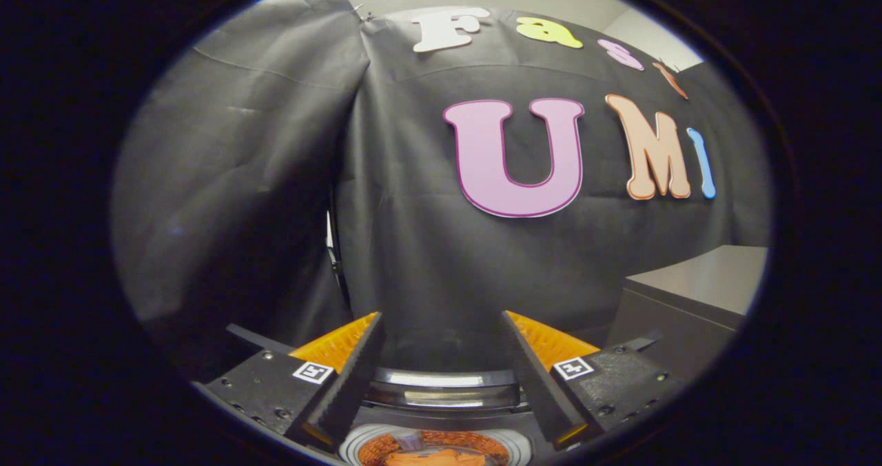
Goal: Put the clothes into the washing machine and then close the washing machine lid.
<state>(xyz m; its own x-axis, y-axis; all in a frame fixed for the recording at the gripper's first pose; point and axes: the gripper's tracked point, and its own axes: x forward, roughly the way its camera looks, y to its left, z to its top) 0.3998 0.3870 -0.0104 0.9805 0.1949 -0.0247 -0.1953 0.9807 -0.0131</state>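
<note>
**A:** Where do you have the tool right now?

**B:** I'm holding it high over the washing machine, pointed mostly at the booth's black cloth wall. Its 2 fingers are spread wide apart with nothing between them, so it grips nothing.

**A:** And the clothes?

**B:** Below the fingers, near their base, I can see the round mouth of the drum, and orange clothes lying inside it. I judge the loading step to be done, or close to it, though only a slice of the drum shows, so I cannot say whether anything hangs over the rim.

**A:** Why keep the fingers open, then?

**B:** My reading is that an open tool suits both things left to do: it is clear of the fabric, and it is ready to take hold of the lid. A curved, glossy band sits between the fingers just beyond the drum. That may be the raised lid's edge or the machine's back rim; I cannot tell which.

**A:** Anything nearby to mind?

**B:** A grey cabinet stands off to the right, well apart from the machine, so I expect no trouble there. The likelier risk is the lid slipping off 1 finger as it swings down.
</note>
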